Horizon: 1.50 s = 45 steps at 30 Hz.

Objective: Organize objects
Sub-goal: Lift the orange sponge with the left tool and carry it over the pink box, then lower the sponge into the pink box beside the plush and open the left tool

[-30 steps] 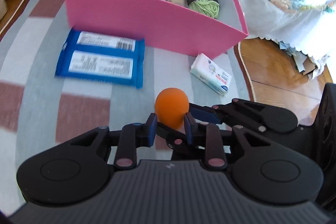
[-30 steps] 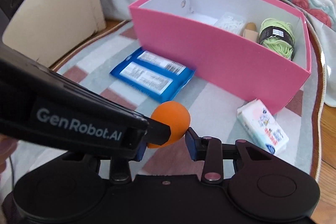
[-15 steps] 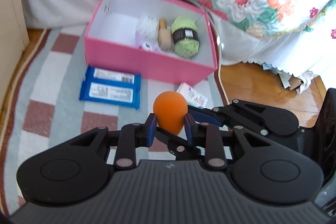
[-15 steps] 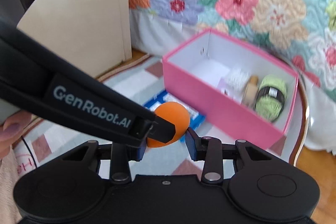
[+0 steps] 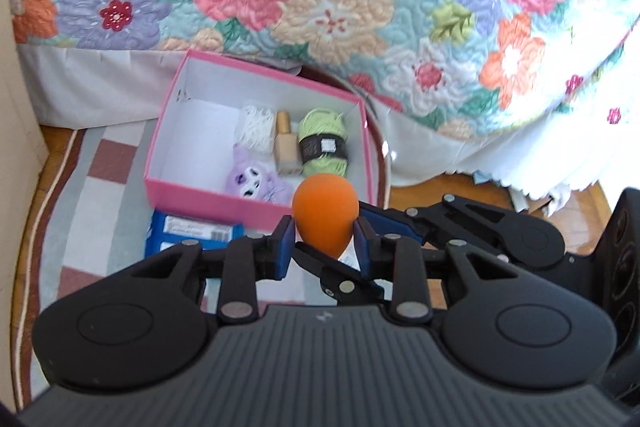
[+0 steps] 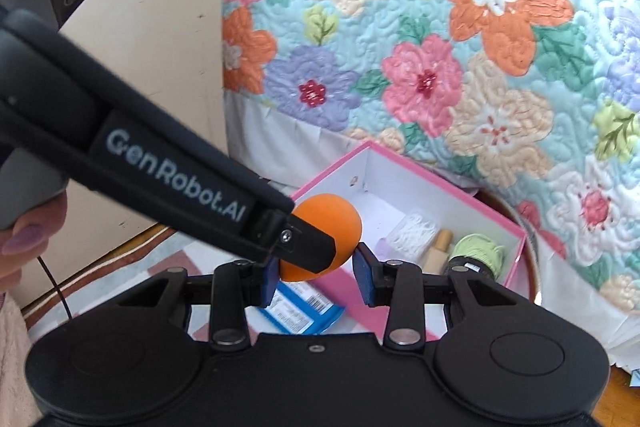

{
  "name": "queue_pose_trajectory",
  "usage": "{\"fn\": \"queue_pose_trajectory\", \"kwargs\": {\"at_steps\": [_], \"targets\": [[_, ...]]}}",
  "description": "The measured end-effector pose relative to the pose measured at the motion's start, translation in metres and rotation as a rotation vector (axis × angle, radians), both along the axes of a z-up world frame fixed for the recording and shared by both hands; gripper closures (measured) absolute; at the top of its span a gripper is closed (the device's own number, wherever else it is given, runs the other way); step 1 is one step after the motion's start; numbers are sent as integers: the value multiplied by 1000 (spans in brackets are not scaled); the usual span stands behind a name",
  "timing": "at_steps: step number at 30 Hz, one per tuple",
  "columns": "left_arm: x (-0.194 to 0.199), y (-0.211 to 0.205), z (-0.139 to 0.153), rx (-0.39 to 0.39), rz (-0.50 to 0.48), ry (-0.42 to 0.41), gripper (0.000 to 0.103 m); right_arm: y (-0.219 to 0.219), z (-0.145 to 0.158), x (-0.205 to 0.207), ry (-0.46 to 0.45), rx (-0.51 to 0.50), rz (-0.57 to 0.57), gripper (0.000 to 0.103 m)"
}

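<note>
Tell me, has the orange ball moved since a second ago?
Yes. The orange ball has risen away from the rug: it sat low before the pink box's front wall, and now the box lies far below, its inside open to view.

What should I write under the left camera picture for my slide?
Two grippers share an orange ball above a pink box of craft things.

- Left gripper (image 5: 323, 239): blue pads on either side of an orange ball (image 5: 324, 217); jaws opening, ball between them, pads at or just off its sides.
- Right gripper (image 6: 316, 269): blue pads flank the same ball; right pad looks close to it, contact unclear.
- Grippers cross at the tips, the left one's finger (image 6: 308, 245) lying over the ball's front.
- Both point downward, raised above the floor.
- Fingertip with painted nail (image 6: 22, 241) at the left gripper's handle.
</note>
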<state>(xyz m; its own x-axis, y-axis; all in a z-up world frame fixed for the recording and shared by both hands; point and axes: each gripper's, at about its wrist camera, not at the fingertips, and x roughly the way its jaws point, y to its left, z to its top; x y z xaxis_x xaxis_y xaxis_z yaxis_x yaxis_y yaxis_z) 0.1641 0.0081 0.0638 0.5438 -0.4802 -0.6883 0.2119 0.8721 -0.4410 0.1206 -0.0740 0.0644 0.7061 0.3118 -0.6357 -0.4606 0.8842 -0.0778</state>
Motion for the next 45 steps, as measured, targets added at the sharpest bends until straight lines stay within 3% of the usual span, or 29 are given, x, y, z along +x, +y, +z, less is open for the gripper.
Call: {"fn": "queue_pose_trajectory", "kwargs": {"at_steps": [8,12,22,26,33,36,41,45], "targets": [[47,-12,5,-37,17,-10,73,-20,4,46,25,55,-35,60],[82,-22,-7,-19,18,4,73,-34,-6,82,99,107,-56,60],[157,-36,-94,12,34,183,69,-52,-85,159,360,197,-135,59],[170,-35,-122,6,46,222,70,-56,-115,173,412,218,-167,59],[188,-37,-158,11,55,238,74,-51,-149,193,429,150,-115,57],[194,-33,-170,-27,58,261,76,-49,-157,194,402,88,-109,56],[196,-31,-178,-18,84,254,77,-54,-156,191,377,106,-106,48],[196,-29,-178,-47,93,256,78,-55,-153,189,347,94,-115,48]]}}
